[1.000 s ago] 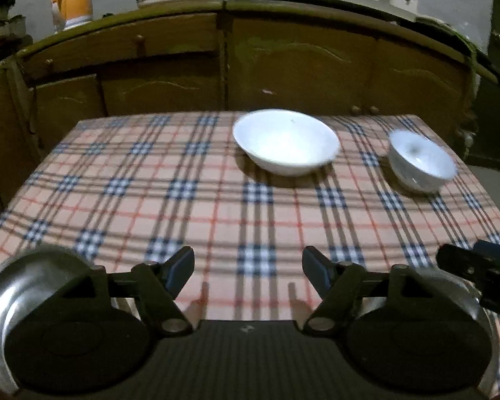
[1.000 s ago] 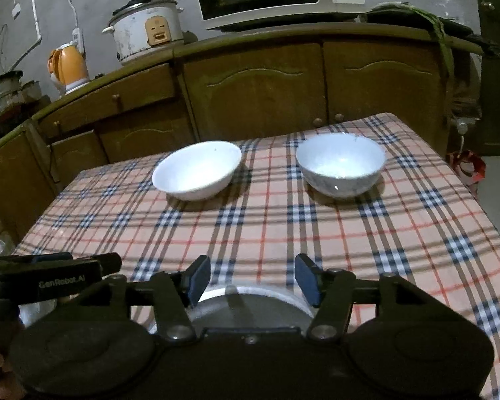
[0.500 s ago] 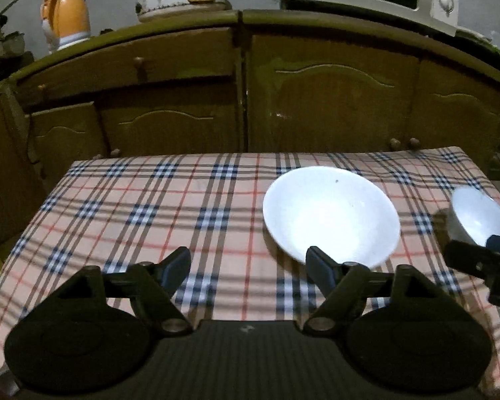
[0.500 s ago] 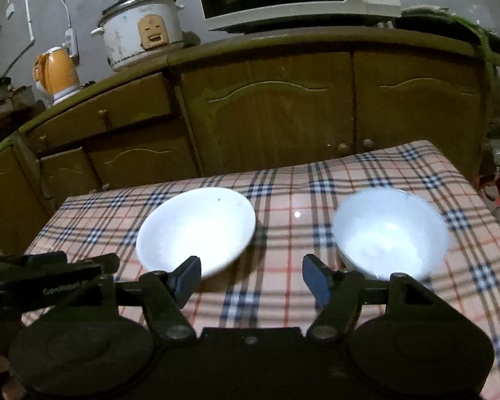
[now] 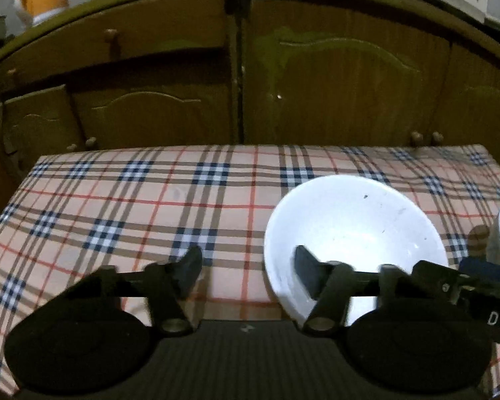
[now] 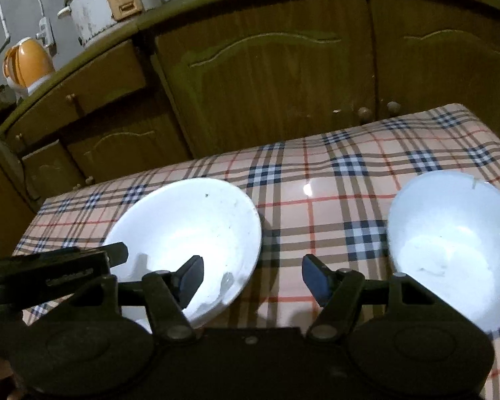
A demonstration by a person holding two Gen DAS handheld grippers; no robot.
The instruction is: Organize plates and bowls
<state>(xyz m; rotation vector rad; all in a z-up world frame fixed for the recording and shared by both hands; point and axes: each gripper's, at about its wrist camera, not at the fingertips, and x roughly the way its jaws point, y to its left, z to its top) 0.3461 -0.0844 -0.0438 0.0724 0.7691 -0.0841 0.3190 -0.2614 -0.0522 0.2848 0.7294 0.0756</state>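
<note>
Dark wooden kitchen cabinets (image 6: 270, 76) fill the background behind a table draped in a plaid tablecloth (image 5: 143, 200), checked in navy, tan and red. On the cloth sit two white bowls: a wide, shallow bowl (image 6: 190, 230) toward the left and a deeper, rounder bowl (image 6: 450, 240) well apart to its right, both upright and empty, with bare cloth between them. On the countertop above the cabinets stand a white rice cooker (image 6: 113, 0) and, farther left, an orange electric kettle (image 6: 28, 63). The left gripper (image 5: 246, 266) hangs low over the table with its jaws spread wide, its right-hand finger lying over the shallow bowl's (image 5: 353, 243) near rim and its left-hand finger over the cloth; whether it touches the bowl cannot be told. The right gripper (image 6: 250, 275) is likewise spread wide and holds nothing, its fingertips straddling the strip of cloth between the bowls, one finger overlapping the shallow bowl's edge in view.
</note>
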